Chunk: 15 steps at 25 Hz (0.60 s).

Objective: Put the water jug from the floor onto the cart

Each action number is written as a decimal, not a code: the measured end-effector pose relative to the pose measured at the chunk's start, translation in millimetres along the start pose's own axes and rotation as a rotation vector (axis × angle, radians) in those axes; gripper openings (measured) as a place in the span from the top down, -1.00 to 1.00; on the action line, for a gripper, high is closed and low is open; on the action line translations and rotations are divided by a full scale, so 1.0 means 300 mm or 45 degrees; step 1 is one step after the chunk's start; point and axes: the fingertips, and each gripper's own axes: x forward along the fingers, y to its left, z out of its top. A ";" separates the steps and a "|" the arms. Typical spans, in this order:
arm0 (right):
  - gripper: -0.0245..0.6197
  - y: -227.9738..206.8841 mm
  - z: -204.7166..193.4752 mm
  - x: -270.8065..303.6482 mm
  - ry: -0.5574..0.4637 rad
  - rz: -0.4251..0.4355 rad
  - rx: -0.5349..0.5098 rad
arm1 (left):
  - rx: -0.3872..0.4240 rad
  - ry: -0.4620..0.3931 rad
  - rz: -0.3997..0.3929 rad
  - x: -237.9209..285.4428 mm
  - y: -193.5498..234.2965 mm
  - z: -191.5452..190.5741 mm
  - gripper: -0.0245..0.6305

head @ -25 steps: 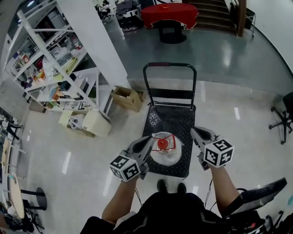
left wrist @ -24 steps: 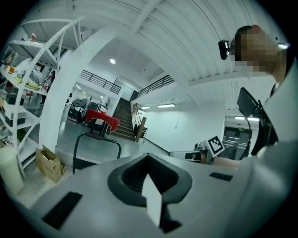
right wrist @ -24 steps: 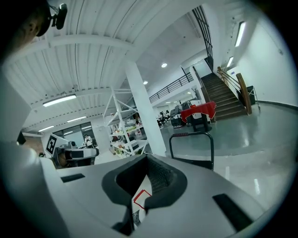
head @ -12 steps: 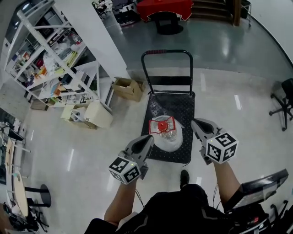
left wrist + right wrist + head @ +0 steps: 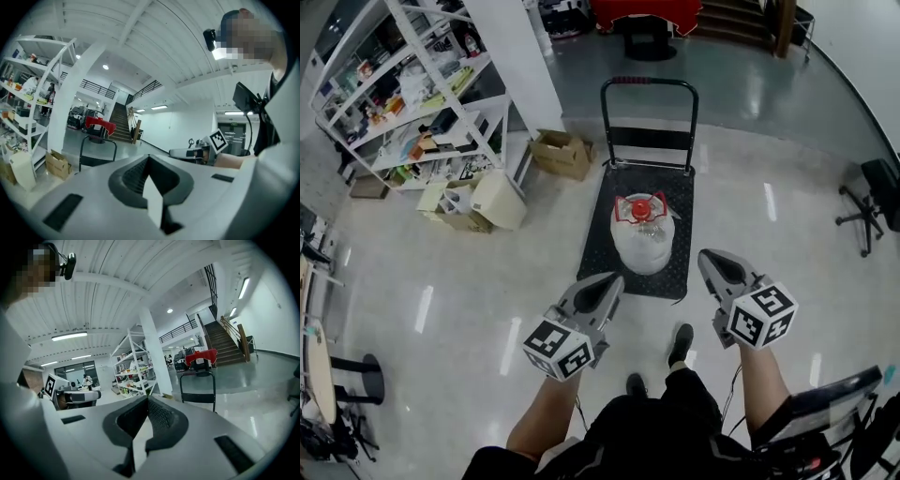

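A clear water jug [image 5: 644,234] with a red cap and handle stands upright on the black platform cart [image 5: 618,273], which has a tall push handle [image 5: 648,84] at its far end. My left gripper [image 5: 607,285] is shut and holds nothing, drawn back to the near left of the cart. My right gripper [image 5: 713,260] is shut too and holds nothing, near the cart's right front corner. In the left gripper view the shut gripper [image 5: 148,157] points toward the cart handle [image 5: 97,143]. From the right gripper view the shut gripper [image 5: 147,401] faces the same handle [image 5: 198,377].
White shelving [image 5: 403,89] full of goods stands at the left, with cardboard boxes [image 5: 562,153] and a white container [image 5: 499,199] on the floor beside it. An office chair [image 5: 873,192] is at the right. My feet [image 5: 680,344] are just behind the cart.
Both grippers have pulled back from either side of the jug toward me. The jug stays on the cart, now farther ahead. I have stepped back from the cart.
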 end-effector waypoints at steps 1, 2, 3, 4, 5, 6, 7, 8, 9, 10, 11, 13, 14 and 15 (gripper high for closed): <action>0.91 0.041 -0.013 -0.032 0.000 -0.001 -0.007 | -0.010 -0.021 0.013 -0.044 -0.020 0.004 0.92; 0.91 0.078 -0.023 -0.064 -0.001 -0.003 -0.013 | -0.014 -0.038 0.018 -0.083 -0.044 0.008 0.92; 0.91 0.109 -0.030 -0.100 0.000 -0.005 -0.021 | -0.012 -0.047 0.016 -0.115 -0.073 0.009 0.92; 0.91 0.135 -0.034 -0.140 -0.001 -0.007 -0.029 | -0.007 -0.048 0.009 -0.140 -0.107 0.005 0.92; 0.91 0.156 -0.036 -0.183 -0.005 -0.008 -0.034 | -0.002 -0.043 0.001 -0.158 -0.144 -0.003 0.92; 0.91 0.176 -0.037 -0.227 -0.014 -0.007 -0.037 | 0.001 -0.037 -0.007 -0.172 -0.182 -0.012 0.92; 0.91 0.195 -0.040 -0.271 -0.023 -0.004 -0.038 | 0.002 -0.033 -0.012 -0.186 -0.218 -0.021 0.92; 0.91 0.214 -0.046 -0.313 -0.030 0.000 -0.039 | 0.005 -0.034 -0.013 -0.200 -0.253 -0.028 0.92; 0.91 0.232 -0.053 -0.354 -0.035 0.003 -0.045 | 0.009 -0.041 -0.011 -0.214 -0.288 -0.031 0.92; 0.91 0.249 -0.059 -0.394 -0.039 0.007 -0.053 | 0.016 -0.051 -0.011 -0.227 -0.327 -0.029 0.92; 0.91 0.264 -0.063 -0.436 -0.043 0.010 -0.063 | 0.023 -0.060 -0.014 -0.239 -0.371 -0.024 0.92; 0.91 0.285 -0.078 -0.531 -0.049 0.021 -0.077 | 0.039 -0.072 -0.018 -0.258 -0.470 -0.024 0.92; 0.91 0.287 -0.092 -0.584 -0.050 0.026 -0.079 | 0.042 -0.073 -0.016 -0.265 -0.524 -0.031 0.92; 0.91 0.284 -0.110 -0.642 -0.049 0.030 -0.078 | 0.040 -0.074 -0.011 -0.269 -0.582 -0.042 0.92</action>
